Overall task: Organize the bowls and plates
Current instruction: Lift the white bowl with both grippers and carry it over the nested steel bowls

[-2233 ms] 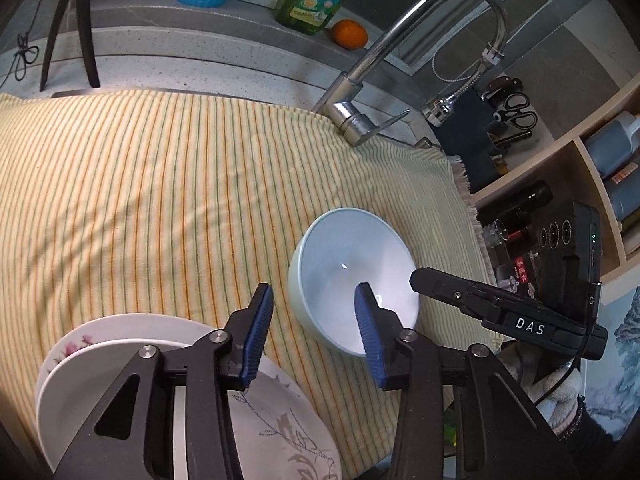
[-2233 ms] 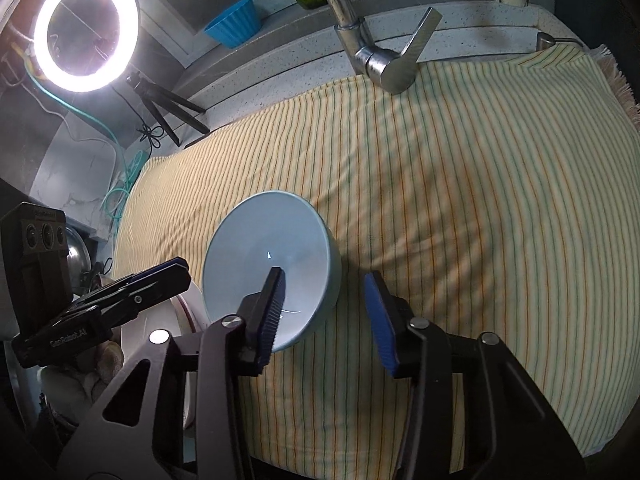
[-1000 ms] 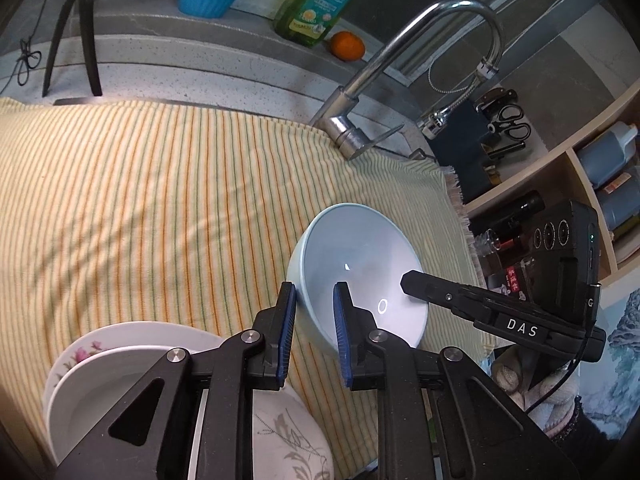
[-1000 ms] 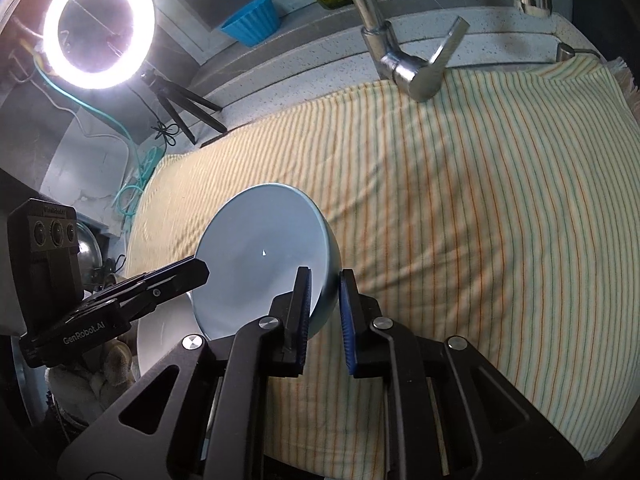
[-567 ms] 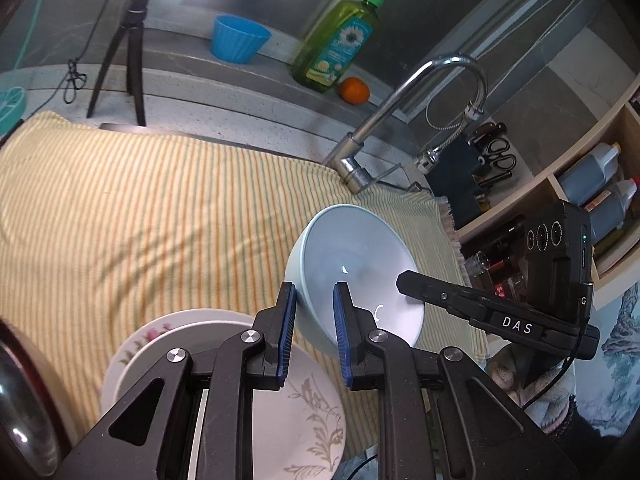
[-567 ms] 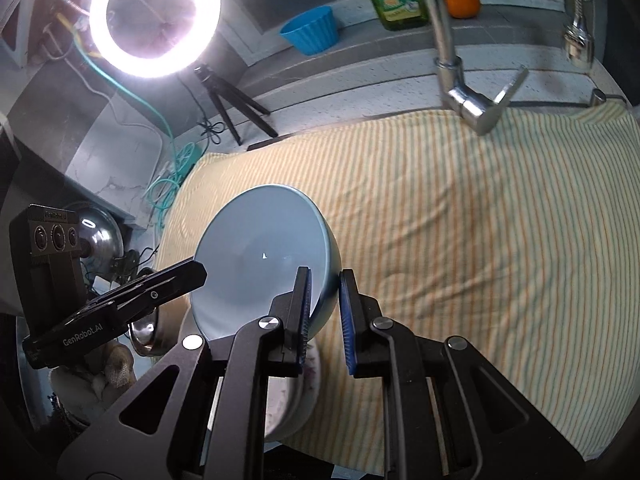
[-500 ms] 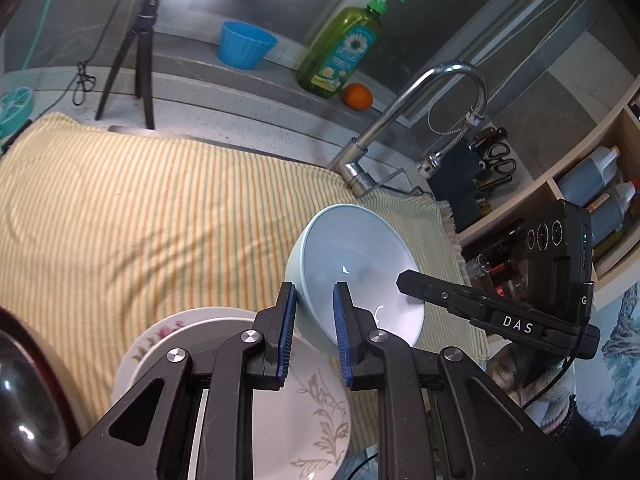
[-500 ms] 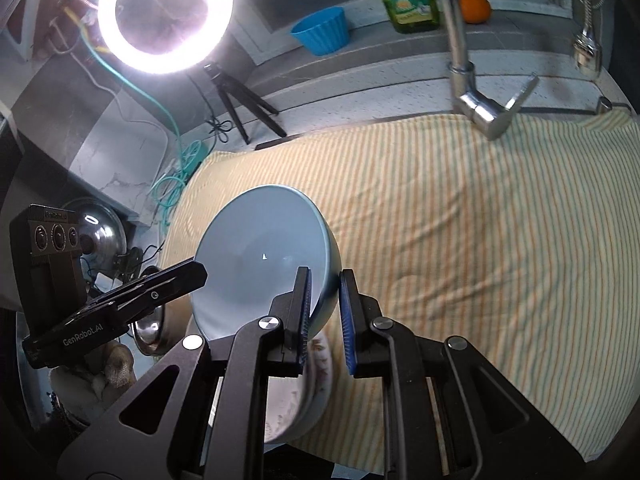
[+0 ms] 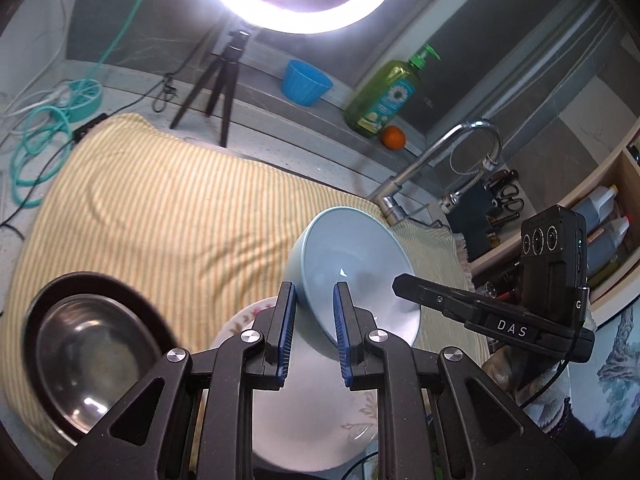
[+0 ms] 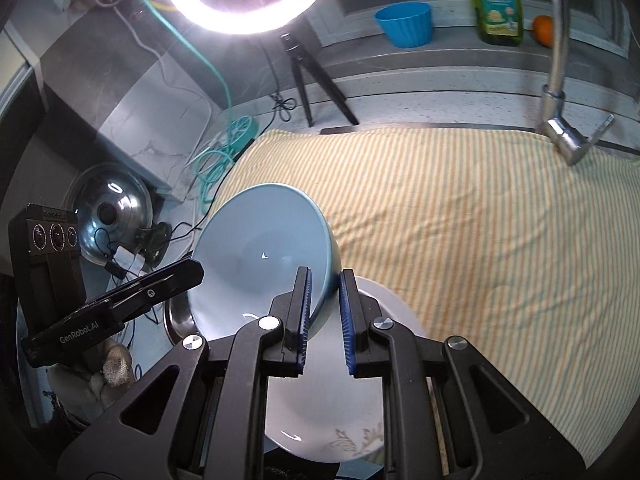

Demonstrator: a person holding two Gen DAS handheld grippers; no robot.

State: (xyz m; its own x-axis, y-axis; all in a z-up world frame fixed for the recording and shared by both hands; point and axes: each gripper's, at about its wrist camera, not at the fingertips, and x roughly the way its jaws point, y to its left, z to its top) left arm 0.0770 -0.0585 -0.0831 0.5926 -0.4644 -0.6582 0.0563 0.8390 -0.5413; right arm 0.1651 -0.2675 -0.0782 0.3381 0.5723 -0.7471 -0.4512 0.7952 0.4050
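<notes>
- A steel bowl (image 9: 90,354) sits inside a dark pan (image 9: 132,300) at the left edge of the striped cloth (image 9: 160,216).
- The left gripper (image 9: 314,328) is clamped on the near-left rim of the pale blue bowl (image 9: 356,264).
- That bowl hangs tilted in the air, above the floral plates (image 9: 320,420) stacked at the cloth's near edge.
- The right gripper (image 10: 323,312) pinches the bowl's opposite rim.
- Faucet (image 9: 440,168) stands at the far right.

one blue bowl (image 9: 352,264), two stacked plates (image 9: 316,432), one steel bowl (image 9: 88,356), two tools
</notes>
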